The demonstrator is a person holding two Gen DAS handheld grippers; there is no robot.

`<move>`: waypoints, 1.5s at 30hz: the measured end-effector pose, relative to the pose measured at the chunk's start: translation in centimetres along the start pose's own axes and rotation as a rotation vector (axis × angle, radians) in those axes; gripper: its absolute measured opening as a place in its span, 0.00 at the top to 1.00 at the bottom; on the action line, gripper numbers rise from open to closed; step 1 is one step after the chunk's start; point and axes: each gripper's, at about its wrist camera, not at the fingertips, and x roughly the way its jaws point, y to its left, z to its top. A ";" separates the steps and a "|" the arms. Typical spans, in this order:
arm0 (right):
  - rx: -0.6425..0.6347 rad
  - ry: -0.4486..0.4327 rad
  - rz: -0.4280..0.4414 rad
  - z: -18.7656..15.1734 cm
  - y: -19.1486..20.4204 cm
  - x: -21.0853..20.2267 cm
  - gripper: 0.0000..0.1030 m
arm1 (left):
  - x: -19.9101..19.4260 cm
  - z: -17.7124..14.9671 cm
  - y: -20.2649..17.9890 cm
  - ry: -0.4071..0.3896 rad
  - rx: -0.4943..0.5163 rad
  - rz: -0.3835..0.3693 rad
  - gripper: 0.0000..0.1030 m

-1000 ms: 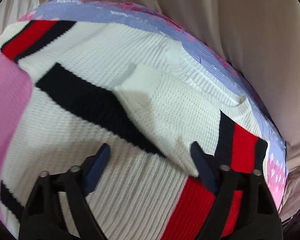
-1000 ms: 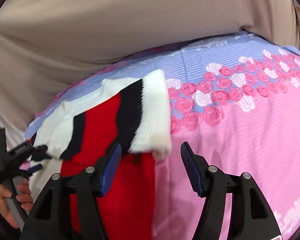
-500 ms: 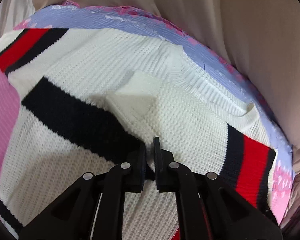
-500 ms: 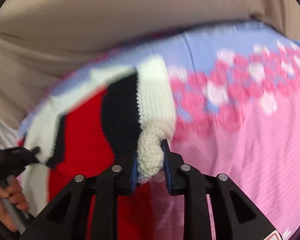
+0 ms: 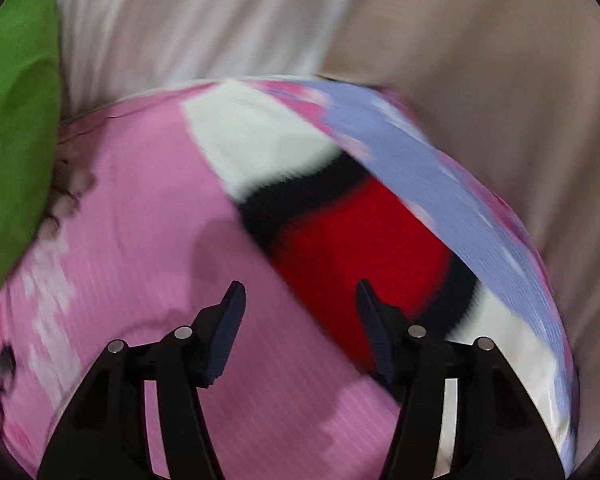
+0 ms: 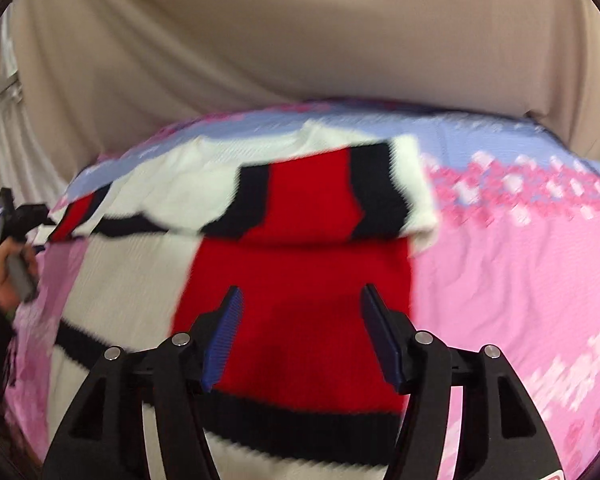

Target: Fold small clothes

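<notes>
The striped sweater (image 6: 300,208) lies on the pink bedspread (image 6: 520,280), one sleeve apparently folded across its body, though blur hides detail. Both the left tongs (image 5: 300,332) and right tongs (image 6: 300,336) are opening, nothing between them. The next grip should pinch the hem's corners evenly.

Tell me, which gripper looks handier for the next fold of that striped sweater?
Probably the right gripper: it hovers directly over the sweater, jaws opening, nothing between them. The left gripper sits mostly over the pink sheet at the sweater's edge.
</notes>
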 end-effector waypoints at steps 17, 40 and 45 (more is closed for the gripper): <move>0.010 0.123 0.075 -1.8 6.7 2.1 0.39 | -8.8 1.1 -10.7 -0.144 0.314 -0.250 0.92; -0.027 -0.006 0.030 10.3 3.5 11.0 0.28 | -8.5 -19.7 -11.8 0.241 0.364 -0.333 0.57; -0.186 0.022 -0.042 12.8 9.0 16.7 0.30 | -7.1 -17.8 -11.0 0.236 0.316 -0.298 0.57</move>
